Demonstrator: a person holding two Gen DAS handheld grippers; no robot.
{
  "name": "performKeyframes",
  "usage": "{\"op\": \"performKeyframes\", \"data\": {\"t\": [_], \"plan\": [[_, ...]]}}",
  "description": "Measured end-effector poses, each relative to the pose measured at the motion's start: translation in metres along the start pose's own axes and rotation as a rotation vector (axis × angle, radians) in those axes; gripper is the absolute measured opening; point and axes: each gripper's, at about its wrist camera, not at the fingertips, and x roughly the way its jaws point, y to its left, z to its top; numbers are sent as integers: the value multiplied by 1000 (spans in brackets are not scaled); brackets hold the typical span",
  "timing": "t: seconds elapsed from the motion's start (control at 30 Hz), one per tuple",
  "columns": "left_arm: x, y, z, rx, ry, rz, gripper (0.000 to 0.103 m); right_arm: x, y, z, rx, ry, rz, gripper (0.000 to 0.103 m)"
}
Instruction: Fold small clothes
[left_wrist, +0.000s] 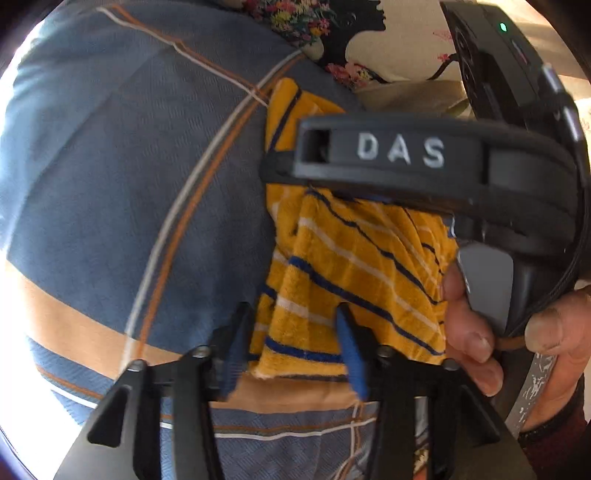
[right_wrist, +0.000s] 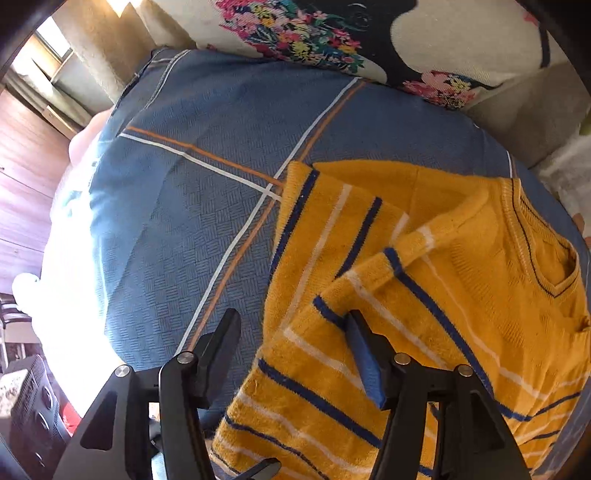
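My left hand-held gripper (left_wrist: 295, 332) points down at a bunched fold of the yellow striped sweater (left_wrist: 354, 280); its jaws stand narrow with that fold between the blue pads (left_wrist: 351, 347), though I cannot tell whether they press it. Just beyond it, my right hand (left_wrist: 517, 332) carries the other tool across the cloth. My right hand-held gripper (right_wrist: 291, 332) stands wide and holds nothing: its right finger rests over the sweater's folded-in sleeve (right_wrist: 369, 266), its left over the blue checked bedsheet (right_wrist: 192, 206). A floral pillow (right_wrist: 295, 33) lies beyond.
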Motion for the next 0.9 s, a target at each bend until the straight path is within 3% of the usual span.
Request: {"op": "performKeyframes", "data": {"t": [0.23, 0.27, 0.37, 0.4, 0.6, 0.73, 0.9], "plan": [[-9, 4, -8, -47, -18, -31, 33, 25, 33, 6, -158, 61, -210, 63], [-13, 5, -10, -54, -20, -33, 33, 25, 35, 6, -160, 59, -216, 59], [-28, 6, -16, -63, -44, -19, 33, 21, 33, 3, -155, 31, -240, 31], [-33, 6, -19, -66, -58, -9, 33, 17, 30, 0, -151, 17, -225, 21], [-70, -3, -36, -82, -150, 73, 35, -35, -19, -19, -32, -125, 11, 15], [-89, -13, -48, -94, -207, 135, 39, -82, -83, -45, 93, -236, 172, 14], [-83, -41, -56, -75, -235, 199, 40, -115, -181, -101, 235, -329, 228, 13]]}}
